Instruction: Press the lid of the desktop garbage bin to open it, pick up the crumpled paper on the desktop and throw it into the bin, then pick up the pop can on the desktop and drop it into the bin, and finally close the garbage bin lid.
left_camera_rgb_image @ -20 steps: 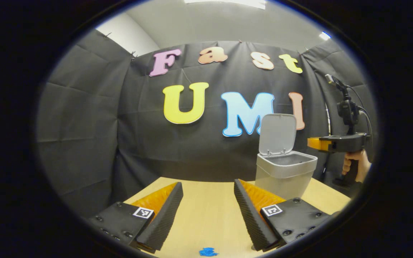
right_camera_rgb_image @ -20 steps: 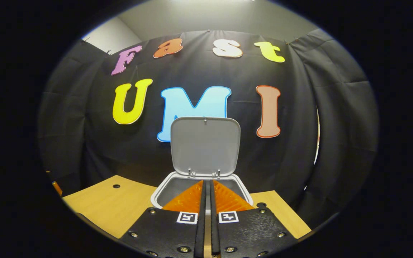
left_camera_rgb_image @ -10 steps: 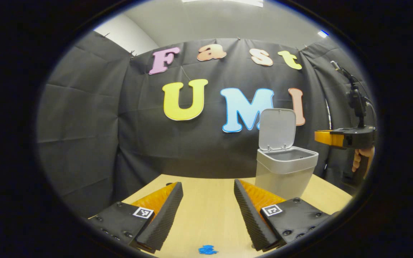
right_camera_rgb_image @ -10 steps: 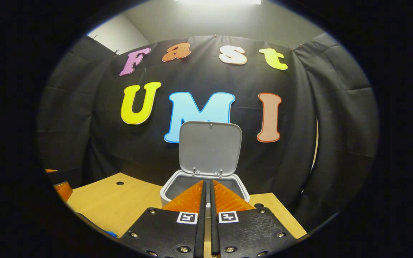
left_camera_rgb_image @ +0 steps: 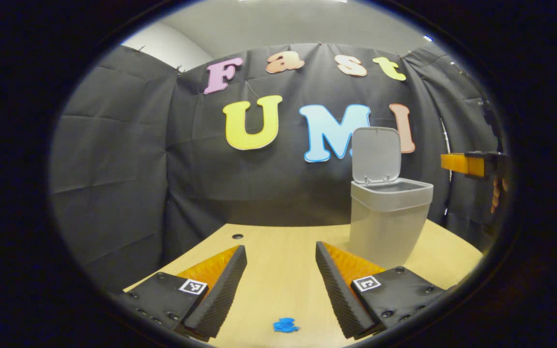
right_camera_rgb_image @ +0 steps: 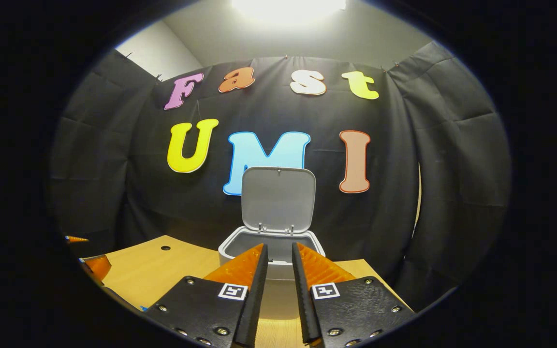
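Black cloth wall (left_camera_rgb_image: pixel 128 159) behind, pale ceiling above, light wooden desktop (left_camera_rgb_image: pixel 283 261) across the lower part of both views. On the desktop in the left gripper view, right of centre: grey garbage bin (left_camera_rgb_image: pixel 388 222), upright, lid (left_camera_rgb_image: pixel 376 154) swung up and standing open against the cloth. Small round hole (left_camera_rgb_image: pixel 237 236) in the desktop at lower centre-left. Small blue mark (left_camera_rgb_image: pixel 285 325) on the wood at the bottom edge, between the near fingers. Left gripper (left_camera_rgb_image: pixel 281 285) at the bottom of its view, fingers spread well apart, nothing between them, bin just beyond the right-hand finger. At the far right edge of the same view, the right gripper (left_camera_rgb_image: pixel 467 164) held level above bin-rim height and to the right of the bin, with a hand (left_camera_rgb_image: pixel 497 193) under it.

In the right gripper view, centre: same bin (right_camera_rgb_image: pixel 272 270), lid (right_camera_rgb_image: pixel 278 198) upright. Right gripper (right_camera_rgb_image: pixel 278 282) at the bottom centre, fingers slightly parted with a narrow gap, gripping nothing, tips in front of the bin's rim. Hole (right_camera_rgb_image: pixel 165 248) at lower left.
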Tool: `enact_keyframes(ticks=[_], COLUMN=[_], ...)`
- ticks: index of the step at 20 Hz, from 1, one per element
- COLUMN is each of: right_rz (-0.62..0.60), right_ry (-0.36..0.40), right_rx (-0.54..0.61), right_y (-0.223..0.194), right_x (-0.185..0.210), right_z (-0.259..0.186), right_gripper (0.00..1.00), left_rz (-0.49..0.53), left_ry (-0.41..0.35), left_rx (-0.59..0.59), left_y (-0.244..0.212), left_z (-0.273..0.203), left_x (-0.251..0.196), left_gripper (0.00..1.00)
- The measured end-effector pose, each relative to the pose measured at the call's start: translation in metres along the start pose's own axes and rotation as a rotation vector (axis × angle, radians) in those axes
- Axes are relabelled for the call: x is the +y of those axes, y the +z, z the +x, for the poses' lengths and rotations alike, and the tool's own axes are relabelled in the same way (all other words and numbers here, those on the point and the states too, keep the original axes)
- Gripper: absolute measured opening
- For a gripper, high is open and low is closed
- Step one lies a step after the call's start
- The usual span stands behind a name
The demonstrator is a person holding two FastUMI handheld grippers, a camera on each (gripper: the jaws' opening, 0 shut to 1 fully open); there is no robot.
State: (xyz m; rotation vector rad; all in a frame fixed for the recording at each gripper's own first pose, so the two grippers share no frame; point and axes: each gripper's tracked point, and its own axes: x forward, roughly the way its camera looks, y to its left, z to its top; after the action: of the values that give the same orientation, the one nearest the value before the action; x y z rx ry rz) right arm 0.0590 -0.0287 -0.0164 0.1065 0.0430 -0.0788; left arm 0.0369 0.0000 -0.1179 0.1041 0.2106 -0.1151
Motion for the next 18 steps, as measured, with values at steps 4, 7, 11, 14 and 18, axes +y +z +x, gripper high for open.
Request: enact_keyframes(ticks=[4,7,11,14,18], right_rz=[-0.003,0.002,-0.004,-0.027,-0.049], right_ry=[-0.025,-0.04,-0.077,-0.09,-0.109], right_rx=[0.008,0.019,0.018,0.017,0.019], right_y=[0.001,0.003,0.004,0.005,0.005], right_x=[0.001,0.011,0.017,0.019,0.019], right_z=[-0.013,-0.02,-0.025,-0.028,-0.029], right_gripper=[0.46,0.57,0.68,0.76,0.91], left_rz=[0.045,0.057,0.066,0.067,0.063], left_ry=[-0.048,-0.086,-0.133,-0.164,-0.187], left_rx=[0.069,0.138,0.267,0.356,0.483], left_y=[-0.039,-0.07,-0.125,-0.158,-0.202], left_z=[0.002,0.006,0.015,0.022,0.027], left_x=[-0.004,-0.001,-0.002,-0.008,-0.012], left_gripper=[0.96,0.96,0.97,1.0,0.97])
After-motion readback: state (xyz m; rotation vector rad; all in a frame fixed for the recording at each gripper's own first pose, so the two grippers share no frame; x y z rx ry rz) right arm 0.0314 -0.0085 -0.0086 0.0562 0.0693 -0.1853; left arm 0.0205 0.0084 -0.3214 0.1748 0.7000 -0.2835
